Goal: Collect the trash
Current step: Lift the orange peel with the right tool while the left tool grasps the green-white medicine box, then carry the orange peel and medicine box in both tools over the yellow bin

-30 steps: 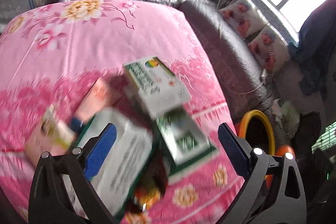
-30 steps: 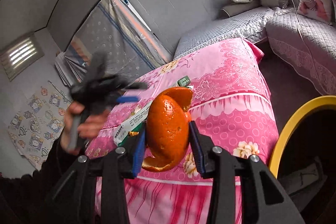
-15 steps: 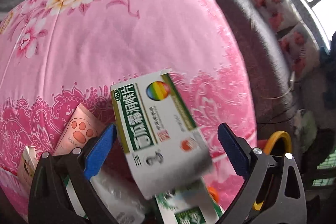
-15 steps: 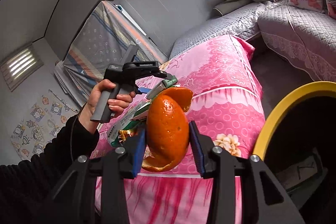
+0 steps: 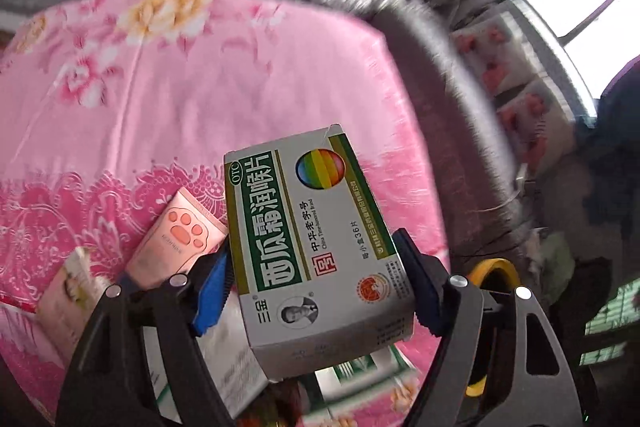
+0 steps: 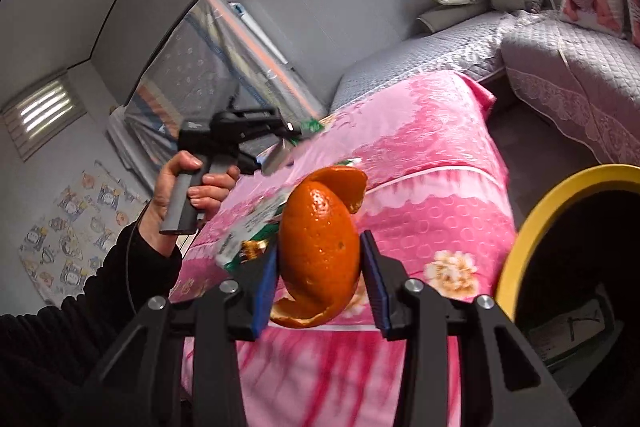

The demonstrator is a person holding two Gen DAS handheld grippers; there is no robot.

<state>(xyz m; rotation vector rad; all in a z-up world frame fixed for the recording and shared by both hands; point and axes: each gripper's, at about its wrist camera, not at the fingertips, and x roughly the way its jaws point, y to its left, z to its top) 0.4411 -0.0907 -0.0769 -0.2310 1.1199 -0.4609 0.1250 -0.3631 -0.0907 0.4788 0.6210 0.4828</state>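
A white and green box [image 5: 316, 251] is pinched between the blue pads of the left gripper [image 5: 316, 291], which are pressed on its two long sides near the lower end. The box is lifted above the pink cloth [image 5: 200, 75], and it is tilted a little. It is judged to be light thin card, probably nearly empty, so it can be crushed if the pinch is too strong; the grip across the narrow width, where the side walls give stiffness, is judged a good place. An orange peel [image 6: 320, 247] is held between the pads of the right gripper [image 6: 320, 279], which are closed on its curved outside, in the air in front of the near edge of the cloth. The peel is judged soft, light and a little slippery, and it can tear or bend; it is best taken on the thick middle part, not on the curled tip. To the right, close by, the yellow rim of the bin [image 6: 532, 227] is seen. On the cloth, a pink tube [image 5: 176, 239] and other packets [image 5: 68, 295] are left near the left gripper.
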